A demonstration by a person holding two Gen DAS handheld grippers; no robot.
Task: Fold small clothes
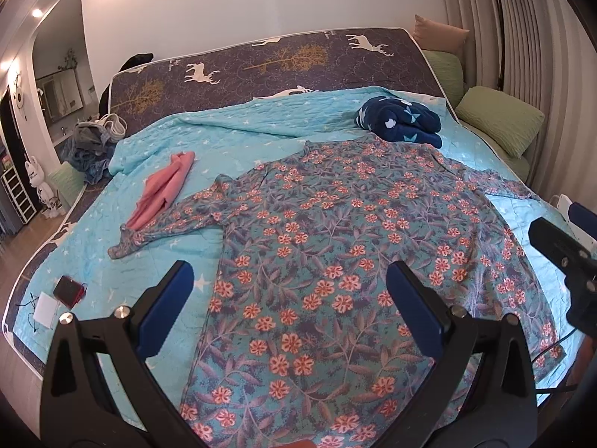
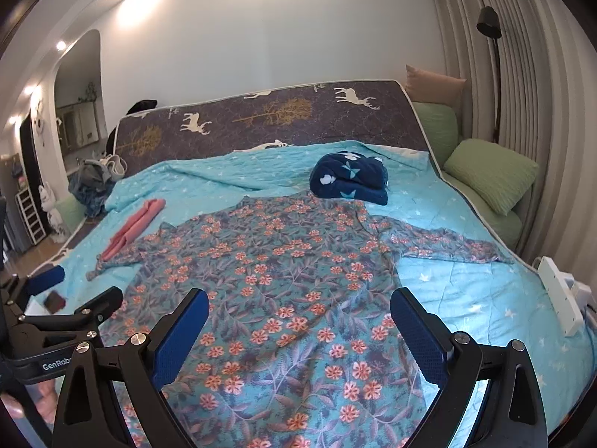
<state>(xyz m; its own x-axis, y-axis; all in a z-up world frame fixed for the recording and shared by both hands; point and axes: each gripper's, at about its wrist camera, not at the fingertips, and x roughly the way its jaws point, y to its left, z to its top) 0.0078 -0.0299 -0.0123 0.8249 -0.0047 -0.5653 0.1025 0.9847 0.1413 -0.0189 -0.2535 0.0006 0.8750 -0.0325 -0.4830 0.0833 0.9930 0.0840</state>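
Observation:
A floral long-sleeved shirt [image 1: 335, 246] [image 2: 283, 280] lies spread flat on the turquoise quilt [image 1: 238, 142] [image 2: 466, 291], sleeves out to both sides. My left gripper [image 1: 289, 287] hovers over the shirt's lower left part, jaws wide open and empty. My right gripper [image 2: 300, 311] hangs over the shirt's lower middle, also wide open with nothing between its blue pads [image 2: 421, 339]. Each gripper shows at the edge of the other's view: the right one [image 1: 563, 254] and the left one [image 2: 71, 298].
A pink garment [image 1: 164, 190] [image 2: 132, 229] lies by the left sleeve. A folded navy blanket [image 1: 401, 121] [image 2: 349, 179] sits at the collar. Green pillows [image 1: 500, 119] [image 2: 488, 173] line the right side. A red wallet [image 1: 69, 291] and a white power strip [image 2: 559, 291] rest near the bed edges.

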